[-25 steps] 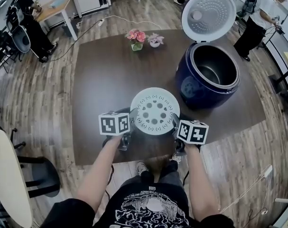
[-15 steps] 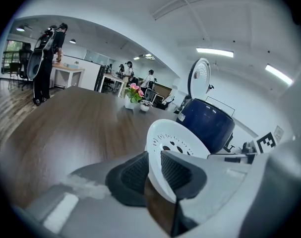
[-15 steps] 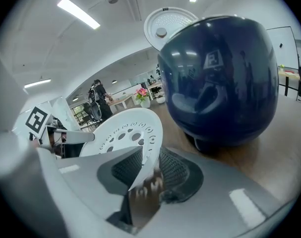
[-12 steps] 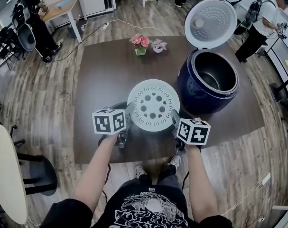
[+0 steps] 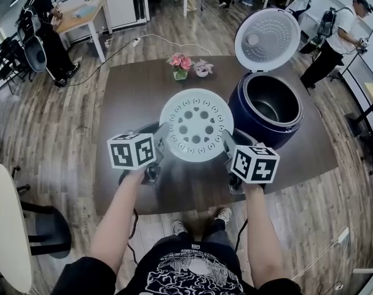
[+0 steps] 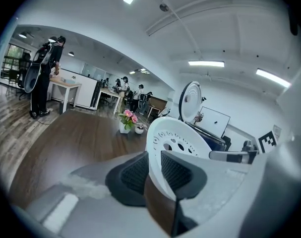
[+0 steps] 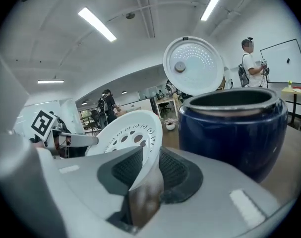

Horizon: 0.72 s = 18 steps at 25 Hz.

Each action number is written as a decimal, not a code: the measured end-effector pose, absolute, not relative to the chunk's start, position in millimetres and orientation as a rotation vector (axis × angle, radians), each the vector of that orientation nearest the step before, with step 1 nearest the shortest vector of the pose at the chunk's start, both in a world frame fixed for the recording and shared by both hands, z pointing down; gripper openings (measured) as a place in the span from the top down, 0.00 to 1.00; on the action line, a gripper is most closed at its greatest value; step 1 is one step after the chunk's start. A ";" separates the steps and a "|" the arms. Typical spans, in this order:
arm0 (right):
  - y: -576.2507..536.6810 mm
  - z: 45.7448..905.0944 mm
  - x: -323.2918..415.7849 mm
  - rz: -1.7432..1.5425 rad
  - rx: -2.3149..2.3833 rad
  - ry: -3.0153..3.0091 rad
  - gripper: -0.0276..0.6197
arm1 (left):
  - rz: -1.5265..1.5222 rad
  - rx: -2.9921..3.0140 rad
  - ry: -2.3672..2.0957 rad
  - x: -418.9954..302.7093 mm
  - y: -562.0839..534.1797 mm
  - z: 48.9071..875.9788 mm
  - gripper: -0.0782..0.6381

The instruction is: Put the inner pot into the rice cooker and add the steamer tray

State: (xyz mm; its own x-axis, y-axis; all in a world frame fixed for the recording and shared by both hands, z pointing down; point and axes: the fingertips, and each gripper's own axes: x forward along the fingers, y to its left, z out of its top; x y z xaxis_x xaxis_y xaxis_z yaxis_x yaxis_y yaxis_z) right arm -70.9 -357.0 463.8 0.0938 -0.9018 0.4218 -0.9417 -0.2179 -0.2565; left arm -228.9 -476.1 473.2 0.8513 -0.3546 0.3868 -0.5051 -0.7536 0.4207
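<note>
A round white steamer tray (image 5: pixel 196 125) with several holes hangs above the dark brown table (image 5: pixel 131 97), held by both grippers. My left gripper (image 5: pixel 158 141) pinches its left rim (image 6: pixel 151 158), and my right gripper (image 5: pixel 226 143) pinches its right rim (image 7: pixel 149 155). To the right of the tray stands the dark blue rice cooker (image 5: pixel 266 112) with its white lid (image 5: pixel 269 22) raised. The metal inner pot (image 5: pixel 273 101) sits inside the cooker. In the right gripper view the cooker (image 7: pixel 234 128) is close on the right.
Two small flower pots (image 5: pixel 180 64) stand at the table's far middle. People stand at the far left (image 5: pixel 42 32) and far right (image 5: pixel 340 26). A pale round table (image 5: pixel 8 226) and a chair are at the left.
Both grippers have lifted the steamer tray up off the table; it now hangs higher and looks larger. The cooker has not moved.
</note>
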 end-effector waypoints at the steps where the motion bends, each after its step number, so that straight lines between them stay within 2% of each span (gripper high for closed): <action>1: -357.4 457.7 -70.3 0.760 2.270 -1.913 0.80 | 0.379 2.512 -0.623 -227.9 -476.9 467.0 0.77; 18: -335.1 361.9 -25.8 0.646 2.422 -1.937 0.81 | 0.282 2.687 -0.491 -168.9 -473.2 368.9 0.77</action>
State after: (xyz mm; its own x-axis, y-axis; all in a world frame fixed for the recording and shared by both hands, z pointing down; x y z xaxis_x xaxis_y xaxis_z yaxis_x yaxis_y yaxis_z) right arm -25.8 -335.1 361.9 0.1696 -0.9401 0.2956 -0.9294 -0.2523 -0.2693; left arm -168.9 -473.2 368.9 0.9182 -0.2969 0.2621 -0.3761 -0.8611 0.3422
